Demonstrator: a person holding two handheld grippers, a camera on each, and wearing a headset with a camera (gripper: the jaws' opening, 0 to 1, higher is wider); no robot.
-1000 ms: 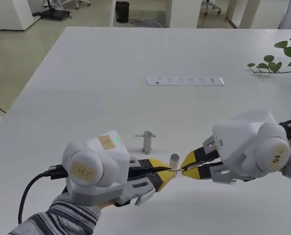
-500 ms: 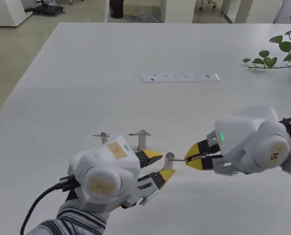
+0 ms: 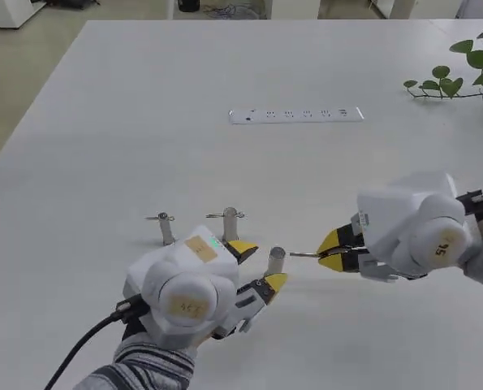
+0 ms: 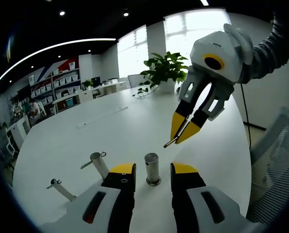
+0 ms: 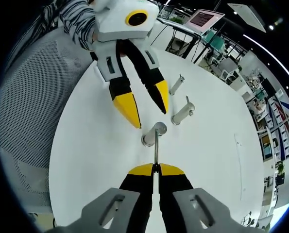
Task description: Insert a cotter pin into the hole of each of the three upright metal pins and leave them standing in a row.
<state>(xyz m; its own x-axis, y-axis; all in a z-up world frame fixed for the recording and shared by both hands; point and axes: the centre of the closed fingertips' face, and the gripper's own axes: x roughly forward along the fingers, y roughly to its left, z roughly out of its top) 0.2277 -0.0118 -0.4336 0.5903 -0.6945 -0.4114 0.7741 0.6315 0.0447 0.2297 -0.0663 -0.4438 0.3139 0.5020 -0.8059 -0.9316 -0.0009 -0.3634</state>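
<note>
- Currently, the right gripper (image 5: 155, 169) is clamped on the tail of a thin steel cotter pin (image 5: 155, 145). In the head view the cotter pin's free tip lies just beside the head of the bare grey upright metal pin (image 3: 276, 260), at that pin's 3 o'clock. The cross-hole is too small to make out.
- The left gripper (image 3: 259, 264) sits at the bare pin's 8 o'clock. Its yellow-tipped jaws are spread wide on either side of the shaft and appear clear of it.
- Step in hand, as judged: threading the third pin. Hold the cotter pin level and in line with the hole, then advance it slowly toward 9 o'clock. Closing the left jaws low on the shaft would likely stop the pin tipping or turning.
- Risk, as judged: an off-axis tip could topple the bare pin.
- The outer fitted metal pin (image 3: 166, 229) stands just past 9 o'clock and the middle fitted metal pin (image 3: 230, 223) at 10 o'clock. Both are near the left gripper, so any withdrawal should avoid them.
- The white tabletop (image 3: 144, 122) is open toward 12 o'clock as far as the white power strip (image 3: 296, 115). The green trailing plant (image 3: 456, 77) lies well apart at 2 o'clock, and the table's left edge is also well apart.
</note>
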